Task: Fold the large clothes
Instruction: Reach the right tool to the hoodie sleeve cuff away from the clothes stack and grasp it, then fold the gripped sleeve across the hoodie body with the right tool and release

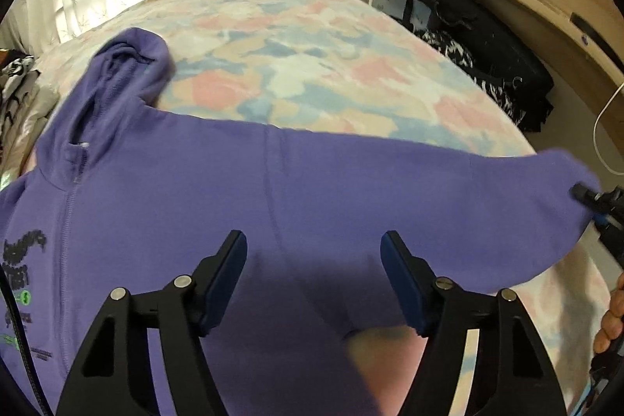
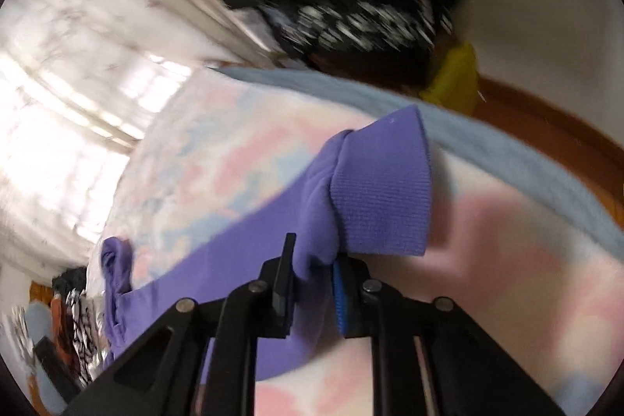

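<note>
1. Folding is at the sleeve stage: the purple hoodie [image 1: 218,190] lies spread front-up on the bed [image 1: 296,65], zipper closed, body flat. This is judged an early step, since no fold line yet shows across the body.

2. Using the hoodie body as the landmark: the hood [image 1: 128,65] lies beyond it toward the curtained window, rumpled to one side. One sleeve [image 1: 448,182] runs out sideways from the body toward the bed edge nearest the shelving.

3. The left gripper [image 1: 314,279] hovers above the hoodie body just beside the armpit seam. Its jaws stand moderately wide with fabric beneath them but nothing between the pads; it holds nothing.

4. The right gripper [image 2: 312,289] is at the far end of the sleeve from the body. Its jaws are narrow and clamped on the sleeve cloth just short of the ribbed cuff [image 2: 384,190], which projects past the fingertips. In the left wrist view the same gripper shows at the sleeve end.

5. Next move, as a judgement: carry the clamped sleeve end inward over the hoodie body, laying it across the chest. The left gripper should pin the cloth near the shoulder seam so the body does not drag.

6. Caution: the grip is near the cuff only; slack cloth may bunch when laid down.
</note>
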Demonstrator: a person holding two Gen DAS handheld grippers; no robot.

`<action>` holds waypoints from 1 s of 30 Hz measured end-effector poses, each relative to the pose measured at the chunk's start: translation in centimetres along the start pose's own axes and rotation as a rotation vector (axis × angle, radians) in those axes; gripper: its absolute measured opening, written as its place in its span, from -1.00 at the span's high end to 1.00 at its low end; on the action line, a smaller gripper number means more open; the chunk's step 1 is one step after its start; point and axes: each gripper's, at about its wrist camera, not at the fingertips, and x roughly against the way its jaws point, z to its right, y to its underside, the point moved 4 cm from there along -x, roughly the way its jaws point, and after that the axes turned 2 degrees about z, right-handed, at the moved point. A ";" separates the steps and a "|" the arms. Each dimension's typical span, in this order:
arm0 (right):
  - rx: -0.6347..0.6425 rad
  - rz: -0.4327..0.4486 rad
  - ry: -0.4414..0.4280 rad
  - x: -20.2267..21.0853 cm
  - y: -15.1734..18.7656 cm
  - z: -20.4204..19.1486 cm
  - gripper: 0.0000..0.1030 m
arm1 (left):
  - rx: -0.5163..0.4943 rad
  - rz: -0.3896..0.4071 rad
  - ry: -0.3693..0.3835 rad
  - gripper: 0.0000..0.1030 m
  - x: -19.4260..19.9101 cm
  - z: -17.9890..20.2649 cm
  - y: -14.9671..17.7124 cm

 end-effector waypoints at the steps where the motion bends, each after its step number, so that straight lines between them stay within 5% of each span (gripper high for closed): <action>1: 0.030 0.012 -0.023 0.6 -0.1 -1.6 0.70 | 0.006 0.017 0.000 -0.35 0.8 -0.8 -0.1; 8: 0.293 0.028 -0.210 3.6 3.0 -16.5 0.70 | 0.042 0.133 -0.032 -0.37 6.8 -7.2 -0.8; 14: 0.509 -0.112 -0.233 -0.7 12.2 -25.5 0.70 | 0.136 0.142 -0.066 -0.52 9.3 -15.3 0.2; 22: 0.653 -0.341 -0.095 -8.9 24.0 -25.9 0.55 | 0.205 0.036 -0.030 -0.52 8.1 -21.7 4.6; 27: 0.684 -0.357 -0.129 -7.9 26.4 -25.8 0.00 | 0.240 -0.005 0.096 -0.52 7.3 -21.3 6.4; 30: 0.717 -0.326 -0.142 -6.0 26.5 -25.6 -0.05 | 0.273 -0.015 0.181 -0.52 6.8 -20.3 6.5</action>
